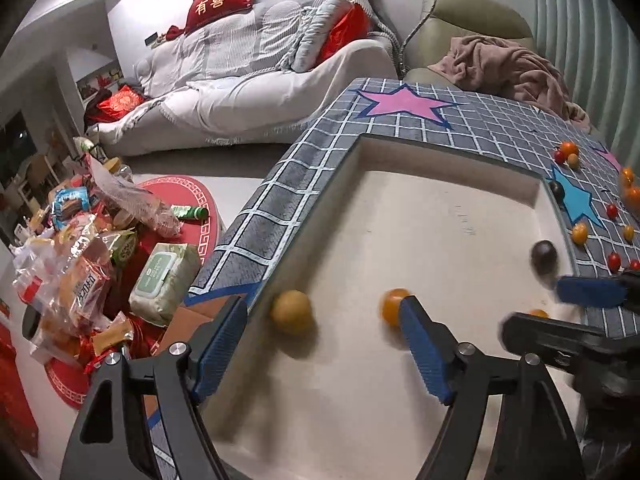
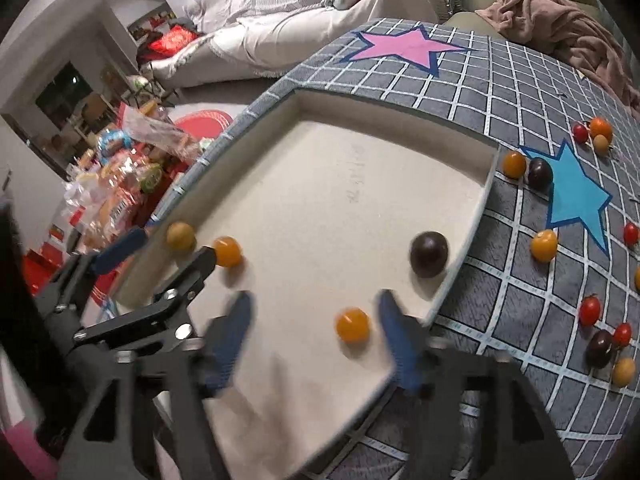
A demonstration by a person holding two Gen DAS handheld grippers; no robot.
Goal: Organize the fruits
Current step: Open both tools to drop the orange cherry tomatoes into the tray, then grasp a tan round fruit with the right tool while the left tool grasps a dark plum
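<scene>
Over the tray (image 2: 460,276), both tongs agape, four fruits inside.

Each hand-held gripper, left (image 1: 324,344) and right (image 2: 314,338), is showing matte black angular arms, silver screws at the joints, and textured blue finger pads (image 1: 424,350).

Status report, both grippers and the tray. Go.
Left gripper open, empty, over tray. Right gripper open, orange fruit between fingers, ungripped. Four fruits in tray, more on cloth. Nothing blocking.
</scene>
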